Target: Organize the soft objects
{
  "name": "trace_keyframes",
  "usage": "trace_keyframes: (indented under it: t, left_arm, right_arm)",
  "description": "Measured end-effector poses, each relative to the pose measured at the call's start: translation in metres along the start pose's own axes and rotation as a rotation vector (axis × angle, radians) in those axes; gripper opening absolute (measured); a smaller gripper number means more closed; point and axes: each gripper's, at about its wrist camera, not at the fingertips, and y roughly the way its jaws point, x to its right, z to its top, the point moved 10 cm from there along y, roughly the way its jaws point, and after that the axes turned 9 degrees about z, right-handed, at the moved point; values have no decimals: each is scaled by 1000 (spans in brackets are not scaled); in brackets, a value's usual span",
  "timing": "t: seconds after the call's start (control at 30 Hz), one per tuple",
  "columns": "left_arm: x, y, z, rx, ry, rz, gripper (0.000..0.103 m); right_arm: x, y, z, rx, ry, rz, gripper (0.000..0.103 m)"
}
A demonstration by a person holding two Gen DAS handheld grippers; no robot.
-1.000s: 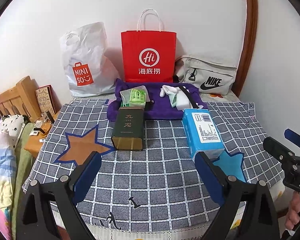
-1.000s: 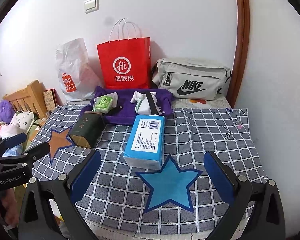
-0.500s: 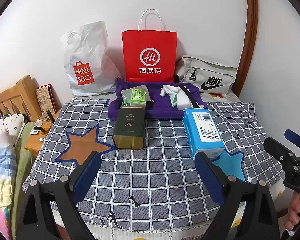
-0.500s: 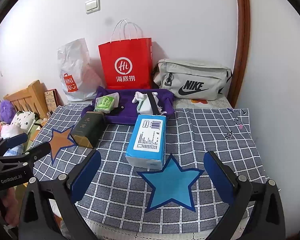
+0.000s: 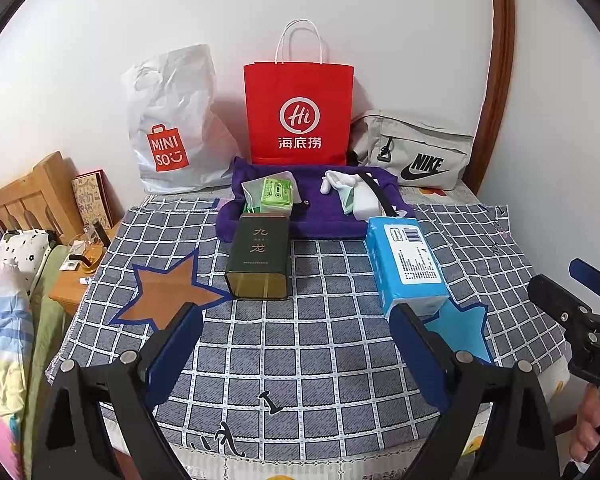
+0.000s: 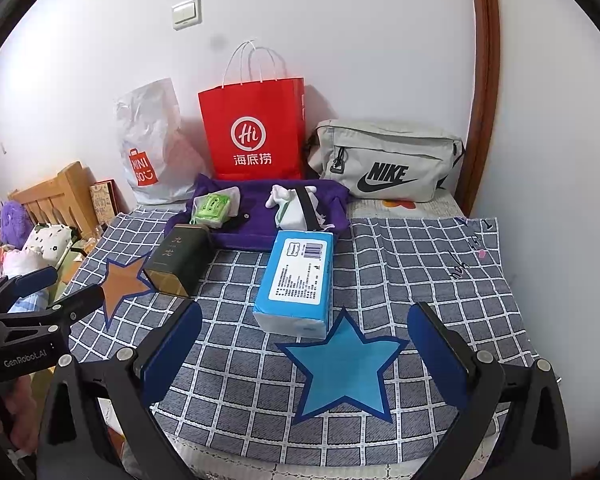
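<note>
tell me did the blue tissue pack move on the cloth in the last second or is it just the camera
No. The blue tissue pack keeps its near end at the tip of the blue star and its far end against the purple cloth; only the camera view drifted slightly.

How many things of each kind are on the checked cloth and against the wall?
Bags against the wall: 3: plastic bag, paper bag, grey bag
Tins: 1: green tin
Tissue packs: 1: blue pack
Purple pouches: 1: pouch
Total: 6
</note>
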Motion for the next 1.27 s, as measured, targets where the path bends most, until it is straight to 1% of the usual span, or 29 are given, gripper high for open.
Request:
trace_keyframes:
  t: [0.87, 1.13, 1.23, 1.27]
  left_arm:
    - [-2, -1, 1, 3, 0, 2, 95]
    - [-5, -4, 8, 7, -1, 5, 95]
    - [-3, -5, 10, 22, 12, 4, 95]
    - [-3, -4, 11, 13, 8, 8, 95]
  right_arm:
    - [-4, -2, -2, -1, 2, 1, 101]
    - [-4, -3, -1, 1, 4, 3, 101]
    - [-2, -1, 1, 1, 7, 9, 101]
    - [-2, 0, 1, -2, 7, 8, 101]
